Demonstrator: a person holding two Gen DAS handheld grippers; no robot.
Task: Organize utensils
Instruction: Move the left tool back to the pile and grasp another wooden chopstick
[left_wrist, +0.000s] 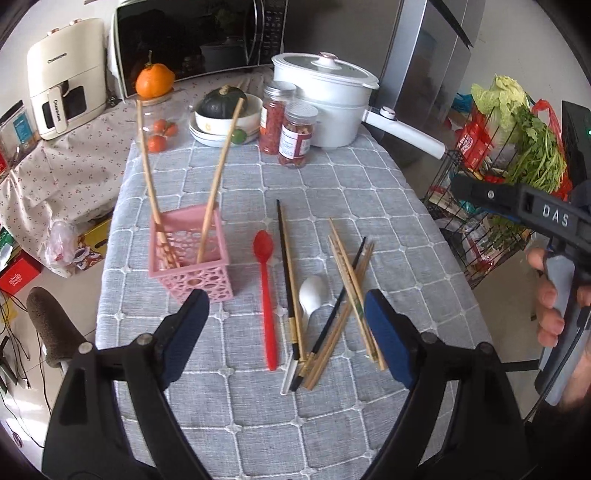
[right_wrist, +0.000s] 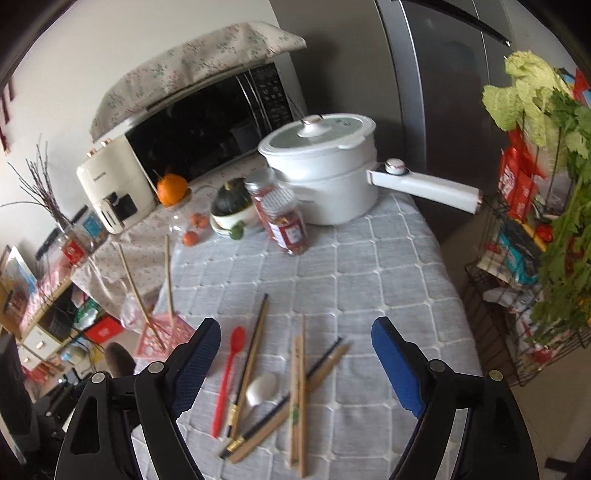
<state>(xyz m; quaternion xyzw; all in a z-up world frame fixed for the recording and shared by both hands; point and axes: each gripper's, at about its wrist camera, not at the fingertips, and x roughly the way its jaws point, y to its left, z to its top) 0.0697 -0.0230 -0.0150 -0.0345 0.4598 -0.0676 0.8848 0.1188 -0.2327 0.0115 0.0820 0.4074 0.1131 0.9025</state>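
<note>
A pink openwork basket (left_wrist: 190, 258) (right_wrist: 162, 338) stands on the grey quilted tablecloth (left_wrist: 332, 192), with two wooden chopsticks (left_wrist: 218, 177) leaning upright in it. To its right lie a red spoon (left_wrist: 264, 280) (right_wrist: 231, 373), a white spoon (left_wrist: 312, 295) (right_wrist: 262, 386), a dark chopstick (left_wrist: 286, 266) and a loose heap of wooden chopsticks (left_wrist: 351, 295) (right_wrist: 299, 387). My left gripper (left_wrist: 284, 299) hovers open over the spoons, holding nothing. My right gripper (right_wrist: 295, 325) is open and empty above the chopstick heap. A hand (left_wrist: 550, 306) holds its body at the right edge.
At the back of the table stand a white pot (left_wrist: 325, 99) with a long handle (left_wrist: 406, 133), two spice jars (left_wrist: 297, 134), and a bowl with a squash (left_wrist: 225, 110). A wire rack of greens (left_wrist: 517, 147) stands off the table's right edge. A microwave (left_wrist: 192, 37) sits behind.
</note>
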